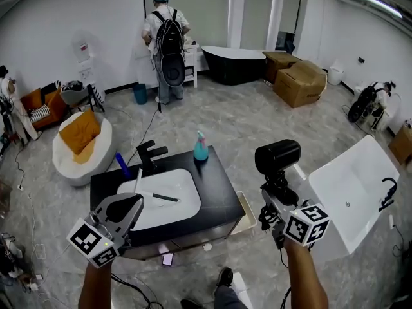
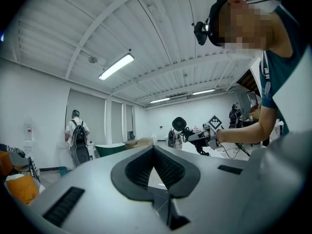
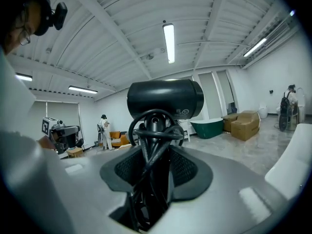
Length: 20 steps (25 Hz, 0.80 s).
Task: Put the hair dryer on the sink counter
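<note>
The black hair dryer (image 1: 277, 156) is held up in the air to the right of the sink counter (image 1: 215, 172). My right gripper (image 1: 277, 188) is shut on its handle, which has the black cord wound round it. In the right gripper view the hair dryer (image 3: 165, 99) stands upright between the pads of my right gripper (image 3: 155, 135). My left gripper (image 1: 129, 206) hovers over the counter's front left corner. Its fingertips meet, with nothing held. In the left gripper view, my left gripper (image 2: 154, 151) points at the far hair dryer (image 2: 179, 124).
On the counter are a white basin (image 1: 161, 198), a black faucet (image 1: 149, 154) and a blue spray bottle (image 1: 201, 147). A white bathtub (image 1: 351, 198) stands at the right. Further off are a black tub (image 1: 235, 63), cardboard boxes (image 1: 299, 82) and a person with a backpack (image 1: 166, 44).
</note>
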{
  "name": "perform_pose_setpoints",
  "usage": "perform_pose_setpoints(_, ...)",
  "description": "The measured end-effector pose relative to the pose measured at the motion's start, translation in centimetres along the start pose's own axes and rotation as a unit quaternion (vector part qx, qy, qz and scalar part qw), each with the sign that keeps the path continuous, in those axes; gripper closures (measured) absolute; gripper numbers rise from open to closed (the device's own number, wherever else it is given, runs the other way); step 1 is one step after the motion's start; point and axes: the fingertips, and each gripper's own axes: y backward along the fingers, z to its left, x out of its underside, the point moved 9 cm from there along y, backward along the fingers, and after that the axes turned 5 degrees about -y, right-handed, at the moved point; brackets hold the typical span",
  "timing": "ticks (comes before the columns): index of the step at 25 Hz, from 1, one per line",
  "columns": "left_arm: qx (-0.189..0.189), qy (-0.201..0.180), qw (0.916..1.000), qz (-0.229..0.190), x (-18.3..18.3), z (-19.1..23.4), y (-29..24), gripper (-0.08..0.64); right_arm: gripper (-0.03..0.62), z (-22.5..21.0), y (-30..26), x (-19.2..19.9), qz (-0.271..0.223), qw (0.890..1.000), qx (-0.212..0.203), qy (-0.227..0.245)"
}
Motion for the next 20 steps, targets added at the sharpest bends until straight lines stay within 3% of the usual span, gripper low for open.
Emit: perform_pose_setpoints(20,0.033,0.053,0.9968,0.051,9.4,-1.6,-7.6,0.554,0.421,-7.0,-7.8,11.0,0.116,0.992,0.030,-0.043)
